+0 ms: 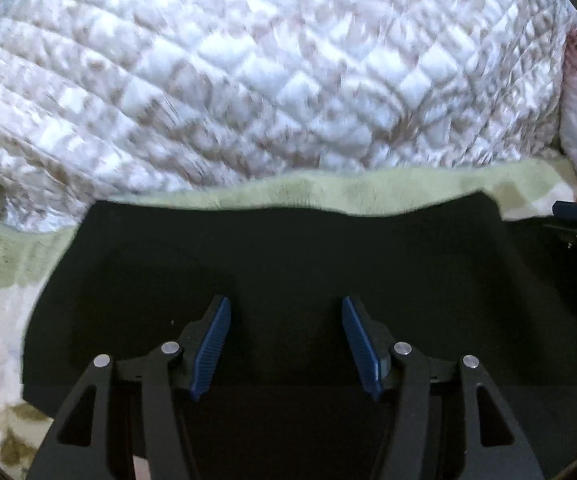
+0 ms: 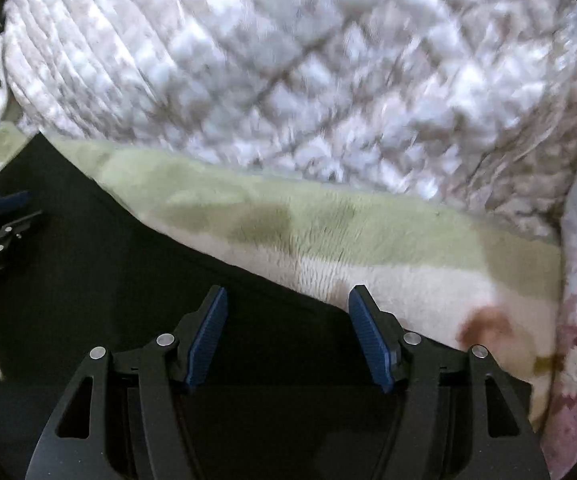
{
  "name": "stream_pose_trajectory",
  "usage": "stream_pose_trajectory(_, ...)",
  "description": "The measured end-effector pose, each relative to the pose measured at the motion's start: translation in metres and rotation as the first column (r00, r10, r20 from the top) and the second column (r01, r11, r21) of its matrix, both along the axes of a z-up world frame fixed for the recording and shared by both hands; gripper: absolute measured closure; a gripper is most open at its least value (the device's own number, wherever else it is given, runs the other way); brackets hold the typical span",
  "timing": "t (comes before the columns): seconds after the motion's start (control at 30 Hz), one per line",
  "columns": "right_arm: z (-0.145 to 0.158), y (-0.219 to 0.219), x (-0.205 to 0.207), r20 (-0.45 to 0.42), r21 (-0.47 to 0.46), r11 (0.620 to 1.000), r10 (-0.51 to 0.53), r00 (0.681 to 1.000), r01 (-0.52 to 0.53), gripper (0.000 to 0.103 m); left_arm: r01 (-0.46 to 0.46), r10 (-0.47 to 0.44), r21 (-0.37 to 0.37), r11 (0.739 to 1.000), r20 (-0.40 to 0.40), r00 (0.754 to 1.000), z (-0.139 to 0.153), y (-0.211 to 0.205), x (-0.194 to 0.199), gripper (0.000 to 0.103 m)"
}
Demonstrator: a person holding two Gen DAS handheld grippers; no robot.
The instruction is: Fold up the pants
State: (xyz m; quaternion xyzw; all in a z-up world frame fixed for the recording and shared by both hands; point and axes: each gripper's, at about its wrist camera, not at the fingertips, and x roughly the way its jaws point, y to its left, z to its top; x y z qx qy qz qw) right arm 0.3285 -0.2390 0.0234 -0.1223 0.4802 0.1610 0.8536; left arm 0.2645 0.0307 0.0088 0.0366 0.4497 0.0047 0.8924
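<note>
Both grippers hang over the black pants (image 1: 288,248), which lie flat on a pale green and cream fleece blanket (image 1: 328,190), with a white quilted comforter (image 1: 248,80) bunched beyond it. Left gripper (image 1: 286,312): jaws spread wide, nothing between the blue pads (image 1: 212,348), dark cloth filling the whole field under and ahead of them. Right gripper (image 2: 287,300): jaws likewise spread and empty, but here the garment's edge runs diagonally under the tool, from upper left to lower right in the right wrist view, so one pad sits over black fabric and the other over the blanket. The pants therefore lie to the left of the right gripper and directly beneath the left one. In the left wrist view the far edge of the pants runs roughly crosswise to the fingers, ending in a corner at the upper right, near where the right gripper shows at the frame's margin. Judgement: the visible panel is wide and straight-edged, so it may already be partly folded, but waistband and hems cannot be told apart in the dark cloth. Judgement: the right gripper is nearer a graspable edge; the left would need to reach forward to the far edge. Both frames are motion-blurred.
</note>
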Motion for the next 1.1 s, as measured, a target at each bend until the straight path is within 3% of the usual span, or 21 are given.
stream_pose_trajectory(0.07, -0.002, -0.001, 0.001, 0.009, 0.022, 1.0, 0.002, 1.0, -0.002, 0.044, 0.003, -0.003, 0.006, 1.0, 0.015, 1.0, -0.001, -0.002, -0.001, 0.043)
stream_pose_trajectory(0.17, -0.001, 0.003, -0.006, 0.035, 0.032, 0.999, 0.029, 0.999, -0.03, 0.093, 0.017, -0.018, 0.024, 1.0, 0.03, 0.999, 0.001, -0.007, -0.002, 0.061)
stream_pose_trajectory(0.2, 0.0, 0.005, -0.009, 0.038, 0.033, 0.999, 0.035, 0.999, -0.036, 0.094, 0.025, -0.026, 0.034, 0.999, 0.038, 0.999, 0.003, -0.01, -0.002, 0.074)
stream_pose_trajectory(0.23, 0.001, 0.008, -0.013, 0.054, 0.015, 0.999, 0.036, 0.998, -0.036, 0.094, 0.037, -0.039, 0.039, 0.999, 0.052, 0.998, 0.006, -0.013, -0.004, 0.094)
stream_pose_trajectory(0.27, 0.003, 0.01, -0.017, 0.07, 0.002, 0.999, 0.037, 0.997, -0.038, 0.094, 0.037, -0.04, 0.051, 0.998, 0.063, 0.997, 0.01, -0.014, -0.003, 0.098)
stream_pose_trajectory(0.37, 0.021, 0.005, -0.032, 0.111, 0.05, 0.998, 0.023, 0.994, -0.028, 0.095, 0.029, -0.03, 0.012, 1.0, 0.085, 0.996, 0.023, -0.011, -0.01, 0.099)
stream_pose_trajectory(0.53, 0.068, -0.011, -0.086, 0.194, 0.143, 0.989, 0.011, 0.981, -0.04, 0.095, 0.013, -0.005, -0.047, 0.999, 0.161, 0.987, 0.06, -0.002, -0.057, 0.099)
stream_pose_trajectory(0.73, 0.105, -0.028, -0.198, 0.239, 0.259, 0.964, -0.008, 0.971, -0.055, 0.095, 0.014, 0.016, -0.133, 0.991, 0.217, 0.976, 0.091, 0.006, -0.143, 0.099)
stream_pose_trajectory(0.87, 0.093, -0.038, -0.26, 0.175, 0.308, 0.951, -0.025, 0.984, -0.031, 0.095, 0.001, 0.038, -0.202, 0.979, 0.189, 0.981, 0.085, 0.014, -0.203, 0.099)
stream_pose_trajectory(1.0, 0.054, -0.047, -0.303, 0.04, 0.324, 0.945, -0.07, 0.997, 0.053, 0.095, -0.019, 0.045, -0.25, 0.968, 0.096, 0.994, 0.053, 0.012, -0.251, 0.099)
stream_pose_trajectory(1.1, 0.019, -0.053, -0.317, -0.068, 0.308, 0.943, -0.107, 0.992, 0.123, 0.094, -0.043, 0.051, -0.244, 0.969, 0.028, 0.998, 0.031, 0.008, -0.274, 0.098)
